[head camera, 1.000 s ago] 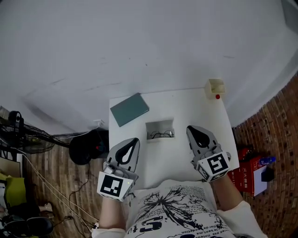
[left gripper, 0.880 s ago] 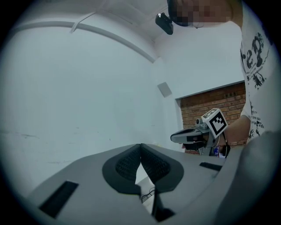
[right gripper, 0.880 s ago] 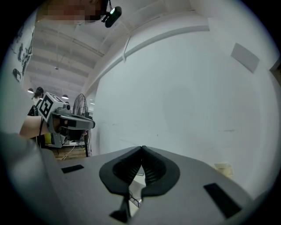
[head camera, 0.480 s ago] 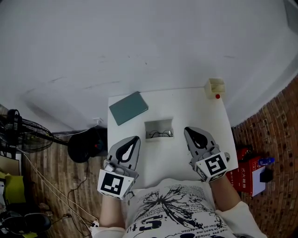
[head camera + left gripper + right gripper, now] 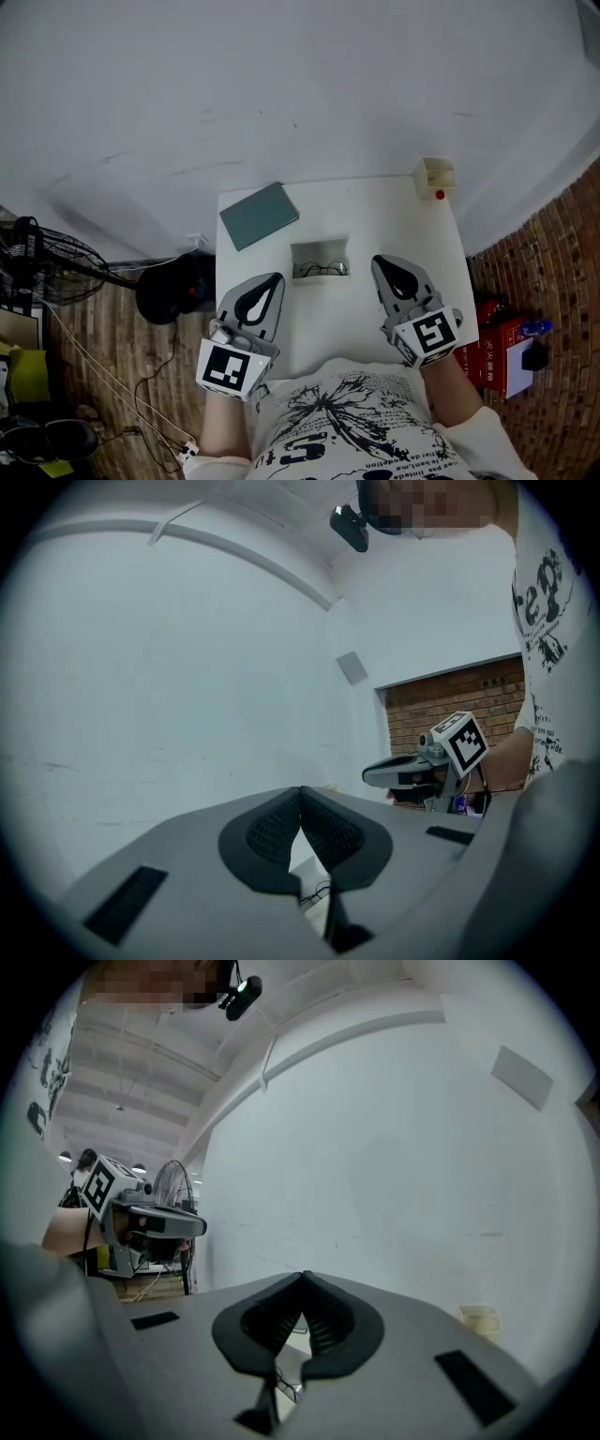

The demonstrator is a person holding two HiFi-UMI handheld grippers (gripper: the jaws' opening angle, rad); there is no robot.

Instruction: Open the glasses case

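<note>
Though pale, glasses case (image 5: 320,247) rectangular; spectacles (image 5: 323,270) inside

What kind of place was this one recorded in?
Probably an indoor workroom or makeshift recording corner rather than a lived-in room: a small white table stands against a bare white wall, with a floor fan and loose cables on the floor beside it.

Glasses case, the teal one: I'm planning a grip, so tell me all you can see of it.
The glasses case is a flat teal-grey rectangle, matte, apparently closed; no seam or hinge can be made out. It lies slanted on the white table near the far left corner. Nothing else touches it; the tray holding eyeglasses sits apart, nearer and to its right.
</note>
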